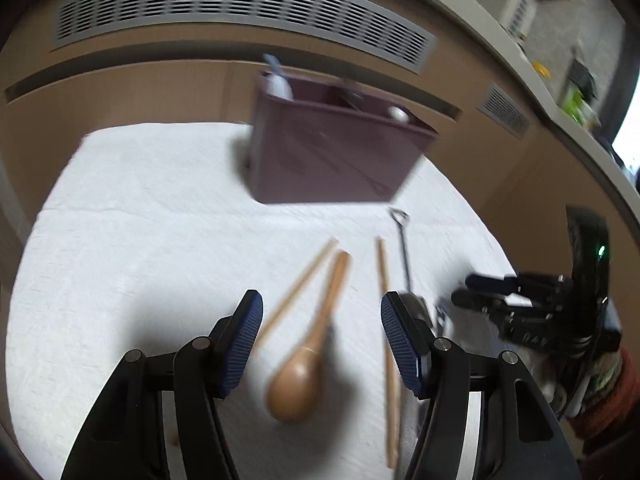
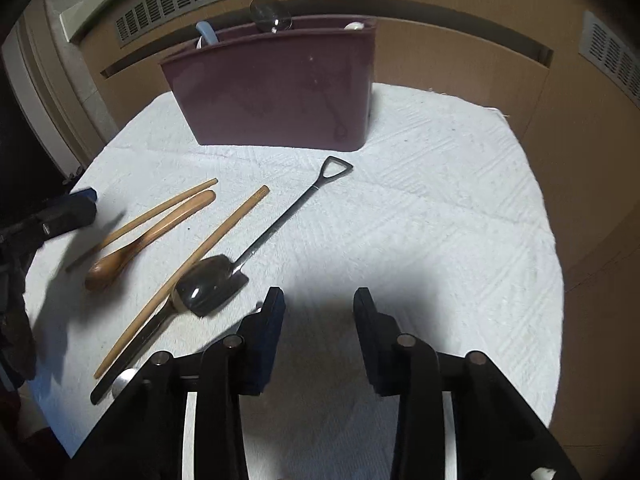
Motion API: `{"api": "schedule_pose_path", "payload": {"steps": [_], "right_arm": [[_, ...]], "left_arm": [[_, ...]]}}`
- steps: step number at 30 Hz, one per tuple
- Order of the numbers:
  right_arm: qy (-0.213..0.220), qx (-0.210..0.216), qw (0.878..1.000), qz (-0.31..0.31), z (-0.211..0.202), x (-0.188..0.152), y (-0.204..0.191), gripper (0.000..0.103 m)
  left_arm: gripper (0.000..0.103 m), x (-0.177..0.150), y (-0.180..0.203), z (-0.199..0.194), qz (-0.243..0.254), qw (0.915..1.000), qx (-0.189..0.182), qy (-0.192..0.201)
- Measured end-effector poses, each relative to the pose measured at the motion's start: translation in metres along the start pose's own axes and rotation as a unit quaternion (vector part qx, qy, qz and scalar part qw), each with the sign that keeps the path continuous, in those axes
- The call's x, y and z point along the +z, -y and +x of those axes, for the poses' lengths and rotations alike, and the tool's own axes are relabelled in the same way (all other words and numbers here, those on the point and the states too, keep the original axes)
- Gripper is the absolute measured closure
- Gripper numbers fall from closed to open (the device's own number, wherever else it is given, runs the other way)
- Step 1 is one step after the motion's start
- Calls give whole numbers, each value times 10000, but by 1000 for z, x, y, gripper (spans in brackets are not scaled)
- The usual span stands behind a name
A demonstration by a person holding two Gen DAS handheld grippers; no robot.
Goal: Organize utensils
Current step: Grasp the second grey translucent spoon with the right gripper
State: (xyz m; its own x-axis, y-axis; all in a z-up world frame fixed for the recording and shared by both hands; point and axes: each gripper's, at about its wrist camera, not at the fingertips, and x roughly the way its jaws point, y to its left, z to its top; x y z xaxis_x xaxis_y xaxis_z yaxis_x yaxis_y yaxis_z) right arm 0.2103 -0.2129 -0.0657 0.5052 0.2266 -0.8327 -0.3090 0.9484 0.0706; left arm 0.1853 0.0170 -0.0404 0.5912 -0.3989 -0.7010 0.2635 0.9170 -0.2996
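Observation:
A maroon utensil holder (image 1: 332, 152) (image 2: 276, 92) stands at the back of the white cloth, with a few utensils inside. On the cloth lie a wooden spoon (image 1: 308, 356) (image 2: 140, 240), two wooden chopsticks (image 1: 298, 292) (image 2: 188, 268), a black shovel-shaped spoon (image 2: 256, 240) and a dark-handled metal spoon (image 2: 132, 344) partly under it. My left gripper (image 1: 322, 340) is open, hovering over the wooden spoon. My right gripper (image 2: 320, 340) is open and empty above bare cloth, right of the shovel spoon; it also shows in the left wrist view (image 1: 492, 296).
The white cloth (image 2: 440, 220) covers a small table that ends close on all sides. A tan wall with vent grilles (image 1: 240, 4) stands right behind the holder. A shelf with clutter (image 1: 572, 92) is at the far right.

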Motion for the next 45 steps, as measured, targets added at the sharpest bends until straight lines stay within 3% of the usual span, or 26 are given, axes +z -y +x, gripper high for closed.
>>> {"api": "schedule_pose_path", "payload": {"steps": [3, 9, 11, 21, 26, 33, 39, 45], "right_arm": [[-40, 120, 9999, -19, -15, -12, -6, 69], [-326, 433, 9985, 15, -6, -27, -44, 68], [-206, 250, 9994, -87, -2, -23, -56, 66], [80, 276, 9974, -661, 30, 18, -84, 69], [316, 177, 9981, -506, 11, 17, -76, 73], [533, 230, 9971, -497, -1, 25, -98, 73], [-110, -153, 9995, -258, 44, 36, -111, 72], [38, -549, 9949, -848, 52, 39, -130, 71]], "left_arm": [[41, -3, 8, 2, 106, 9999, 96, 21], [41, 1, -10, -13, -322, 9985, 339, 292], [41, 0, -20, -21, -455, 9971, 461, 390], [41, -11, -60, -34, -974, 9912, 741, 500], [41, -16, -75, -29, -1166, 9892, 725, 505], [41, -17, -72, -22, -1116, 9898, 700, 542], [41, -19, -81, -34, -1209, 9875, 770, 659], [41, -21, -88, -39, -1311, 9859, 790, 679]]}}
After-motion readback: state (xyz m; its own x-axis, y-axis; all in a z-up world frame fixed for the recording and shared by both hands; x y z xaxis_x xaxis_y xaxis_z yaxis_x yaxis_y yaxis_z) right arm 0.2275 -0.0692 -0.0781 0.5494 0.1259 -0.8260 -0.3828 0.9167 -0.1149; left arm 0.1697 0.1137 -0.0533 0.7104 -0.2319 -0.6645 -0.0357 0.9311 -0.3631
